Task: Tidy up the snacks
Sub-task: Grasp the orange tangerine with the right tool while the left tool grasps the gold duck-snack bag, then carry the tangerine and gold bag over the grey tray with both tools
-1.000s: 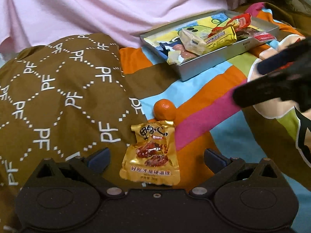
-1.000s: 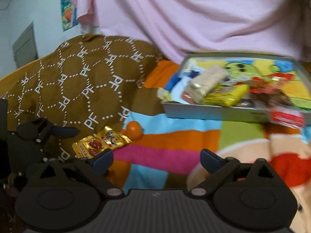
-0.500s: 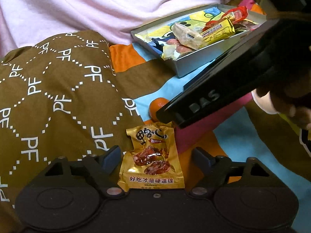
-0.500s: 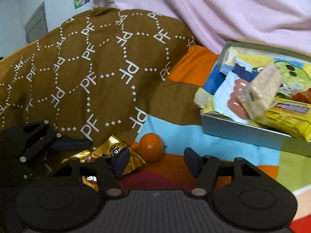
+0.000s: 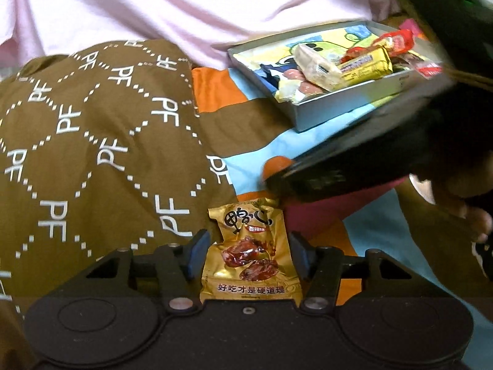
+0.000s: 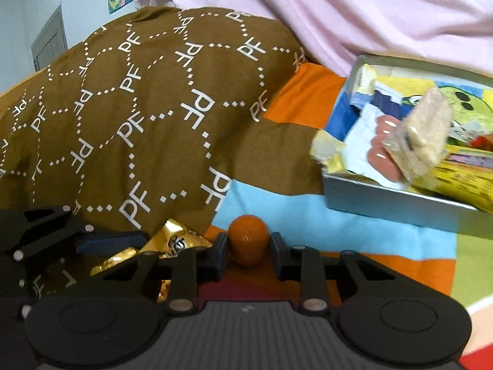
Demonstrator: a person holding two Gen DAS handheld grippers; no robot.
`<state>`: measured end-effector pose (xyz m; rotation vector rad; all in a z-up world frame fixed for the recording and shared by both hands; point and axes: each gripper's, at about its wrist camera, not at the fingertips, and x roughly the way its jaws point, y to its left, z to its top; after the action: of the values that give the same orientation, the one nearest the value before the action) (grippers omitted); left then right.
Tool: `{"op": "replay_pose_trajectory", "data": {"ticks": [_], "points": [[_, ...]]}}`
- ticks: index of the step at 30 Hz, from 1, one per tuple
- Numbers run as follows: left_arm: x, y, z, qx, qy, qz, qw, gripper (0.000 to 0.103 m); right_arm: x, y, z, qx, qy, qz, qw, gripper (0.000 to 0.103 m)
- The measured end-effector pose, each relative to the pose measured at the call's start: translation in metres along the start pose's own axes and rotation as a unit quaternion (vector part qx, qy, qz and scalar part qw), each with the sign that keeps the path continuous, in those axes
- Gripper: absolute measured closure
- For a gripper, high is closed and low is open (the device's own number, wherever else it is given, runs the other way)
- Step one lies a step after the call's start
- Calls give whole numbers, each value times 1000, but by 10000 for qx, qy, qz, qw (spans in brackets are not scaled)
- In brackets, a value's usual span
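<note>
Closing my left tongs (image 5: 246,257) around the gold snack packet (image 5: 250,257), I see it lying between the blue pads, which look just short of its edges. My right tongs (image 6: 248,254) are closing too, on the small orange (image 6: 247,239); it sits between the pads, the left one about touching, a sliver of gap on the right. Both snacks lie on the striped bedspread (image 6: 277,203) beside the brown quilt (image 6: 138,117). The grey tray (image 6: 385,199) of wrapped snacks sits further back.
</note>
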<state>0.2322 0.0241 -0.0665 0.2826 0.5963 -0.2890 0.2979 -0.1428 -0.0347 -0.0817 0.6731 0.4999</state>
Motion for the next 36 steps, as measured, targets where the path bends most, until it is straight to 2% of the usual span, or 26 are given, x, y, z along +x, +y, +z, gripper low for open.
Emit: {"op": "replay_pose_trajectory", "data": {"ticks": [9,12,14,18,21,22,25,28,30,36], "points": [[-2,-2,2,-51,117,-66,9999,45,-64,-14,-31,256,-272,-147,9992,71],[3,-3,3,98,168,-80,9998,41,-83,-16,-46,317,-294,-224,9988,71],[6,-1,4,74,200,-165,9996,32,-93,-14,-55,355,-305,-258,9986,71],[11,0,4,68,275,-237,9993,27,-105,-9,-72,583,-300,-229,9976,71],[10,-1,4,131,280,-230,9993,33,-110,-5,-83,664,-312,-250,9970,70],[9,-2,3,186,252,-242,9992,39,-112,-4,-86,673,-316,-257,9969,70],[7,-3,0,303,188,-245,9991,43,-115,-1,-92,687,-328,-305,9966,70],[2,-3,1,246,184,-196,9993,54,-119,0,-97,804,-357,-261,9958,70],[-4,-3,1,154,203,-232,9994,56,-122,0,-100,847,-378,-251,9954,70],[-21,-16,-7,-56,538,-779,9955,58,-131,3,-110,749,-415,-355,9957,70]]}}
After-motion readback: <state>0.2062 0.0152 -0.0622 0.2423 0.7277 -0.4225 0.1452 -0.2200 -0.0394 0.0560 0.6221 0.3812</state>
